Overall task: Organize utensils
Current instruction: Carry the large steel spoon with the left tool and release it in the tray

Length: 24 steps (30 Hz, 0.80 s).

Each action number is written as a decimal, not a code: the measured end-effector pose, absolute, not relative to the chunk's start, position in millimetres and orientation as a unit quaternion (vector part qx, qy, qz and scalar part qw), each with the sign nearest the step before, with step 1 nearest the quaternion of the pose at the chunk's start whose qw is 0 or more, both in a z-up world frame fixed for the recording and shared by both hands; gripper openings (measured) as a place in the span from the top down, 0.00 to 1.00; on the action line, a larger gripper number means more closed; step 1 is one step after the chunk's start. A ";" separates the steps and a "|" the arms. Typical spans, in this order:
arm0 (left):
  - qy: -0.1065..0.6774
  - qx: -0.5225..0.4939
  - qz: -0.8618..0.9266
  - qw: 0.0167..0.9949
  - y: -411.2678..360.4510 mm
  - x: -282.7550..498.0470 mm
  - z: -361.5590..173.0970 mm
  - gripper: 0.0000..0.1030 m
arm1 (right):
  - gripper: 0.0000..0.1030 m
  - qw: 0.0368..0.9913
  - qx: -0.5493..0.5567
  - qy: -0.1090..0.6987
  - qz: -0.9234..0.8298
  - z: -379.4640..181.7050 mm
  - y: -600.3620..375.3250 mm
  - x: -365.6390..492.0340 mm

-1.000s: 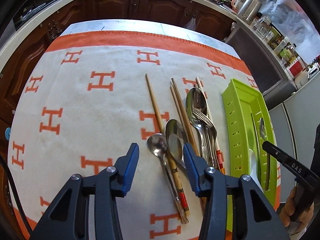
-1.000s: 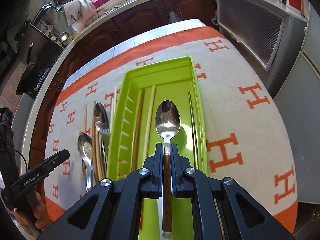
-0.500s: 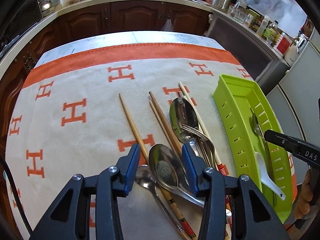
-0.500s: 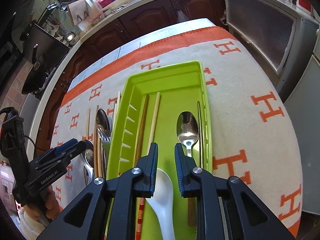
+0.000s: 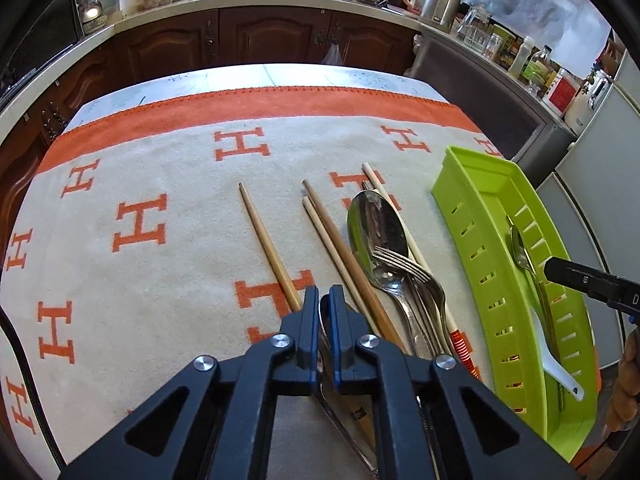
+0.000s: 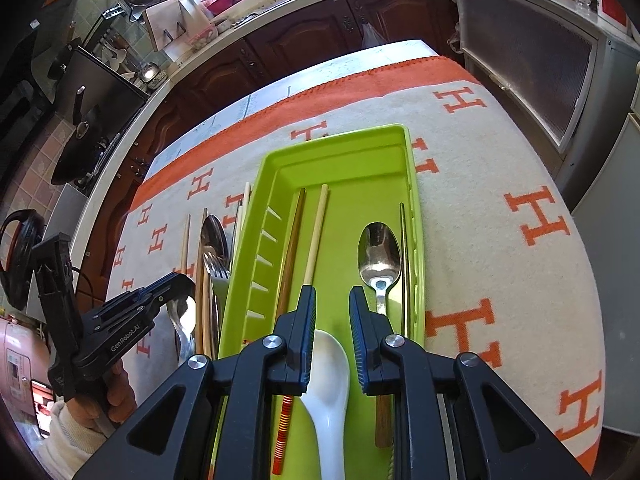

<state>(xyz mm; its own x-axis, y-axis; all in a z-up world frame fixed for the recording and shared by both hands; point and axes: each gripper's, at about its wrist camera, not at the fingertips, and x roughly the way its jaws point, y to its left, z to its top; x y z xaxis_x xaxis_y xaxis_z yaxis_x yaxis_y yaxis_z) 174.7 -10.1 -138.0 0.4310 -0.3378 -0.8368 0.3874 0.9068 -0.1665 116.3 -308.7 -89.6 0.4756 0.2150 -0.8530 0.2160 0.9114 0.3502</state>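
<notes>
Left gripper (image 5: 325, 300): jaws nearly together, pinched on a metal spoon (image 5: 325, 320) at the near end of the loose pile; bowl seen edge-on betw. the blue pads, handle runs back under the gripper body. Same gripper seen in right cam (image 6: 176, 284), low over the pile, spoon bowl at its tips.

Right gripper (image 6: 331, 300): jaws apart, holding nothing. Hovers over the tray, white spoon directly below the gap.

Tray (image 6: 412, 168): lime green, slotted side walls, on the right part of the cloth; long axis runs away from cam.

Tray contents: white spoon (image 6: 326, 380) at near end; wood-handled spoon (image 6: 379, 256) to its right, bowl facing up; thin metal chopstick (image 6: 403, 264) along right wall; dark chopstick (image 6: 291, 252) and pale chopstick (image 6: 316, 232) side by side at left, tips toward far end. Red-striped end near the white spoon; which stick it belongs to: cannot tell.

Loose pile, left of tray, on cloth: large spoon (image 5: 374, 224), fork (image 5: 404, 264) lying across it, more metal handles bunched beneath; count unclear. 2 chopsticks (image 5: 340, 248) touching the pile's left side, 1 white chopstick (image 5: 376, 180) under the large spoon, 1 single chopstick (image 5: 268, 244) apart, further left.

Cloth (image 5: 160, 280): cream w/ orange H marks, orange border at far edge; covers the table.

Background: dark wood cabinets (image 5: 240, 40), counter w/ kitchen items.
</notes>
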 end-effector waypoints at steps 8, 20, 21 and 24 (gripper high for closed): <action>0.465 -0.013 -0.233 0.854 3.8 165.9 -115.0 0.99 | 0.83 0.835 0.220 0.505 0.002 -82.1 -310.0 106.1; 0.439 -0.037 -0.305 0.844 -12.5 136.9 -53.7 0.99 | 0.83 0.850 0.234 0.471 -0.013 -50.5 -321.0 72.9; 0.436 -0.032 -0.314 0.843 -18.2 133.9 -49.4 0.99 | 0.83 0.851 0.235 0.469 -0.017 -48.4 -323.1 69.5; 0.431 -0.007 -0.345 0.834 -45.7 124.0 -41.5 0.99 | 0.83 0.852 0.240 0.465 -0.023 -46.2 -329.8 61.8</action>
